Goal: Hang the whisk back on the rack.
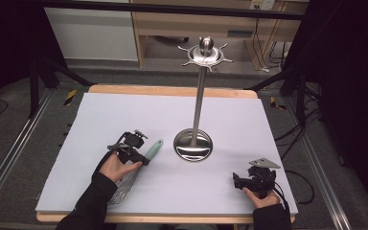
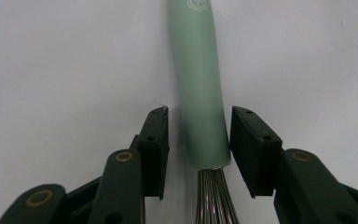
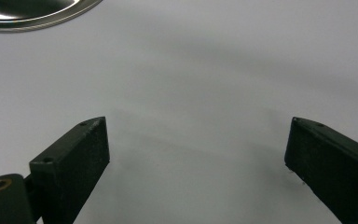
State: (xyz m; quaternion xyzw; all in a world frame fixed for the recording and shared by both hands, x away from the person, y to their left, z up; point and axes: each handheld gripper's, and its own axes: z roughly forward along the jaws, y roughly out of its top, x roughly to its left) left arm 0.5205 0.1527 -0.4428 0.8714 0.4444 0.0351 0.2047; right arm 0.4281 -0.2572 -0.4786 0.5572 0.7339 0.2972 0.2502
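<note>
A whisk with a mint-green handle (image 1: 154, 148) lies on the white table, its wire loops (image 1: 123, 188) partly under the person's left hand. My left gripper (image 1: 141, 157) is open and straddles the handle's lower end. In the left gripper view the handle (image 2: 198, 84) runs up between the jaws of the left gripper (image 2: 200, 112); the right jaw is almost against it and the left jaw stands a small gap away. The wires (image 2: 213, 198) start just below. My right gripper (image 1: 237, 181) rests near the front right, and in its own view the right gripper (image 3: 198, 123) is wide open over bare table.
A steel utensil stand has its round base (image 1: 193, 145) mid-table, a thin pole and a hooked top disc (image 1: 206, 53). The base's rim (image 3: 32, 16) shows at the upper left of the right gripper view. The table's wooden edge (image 1: 172, 90) runs along the back.
</note>
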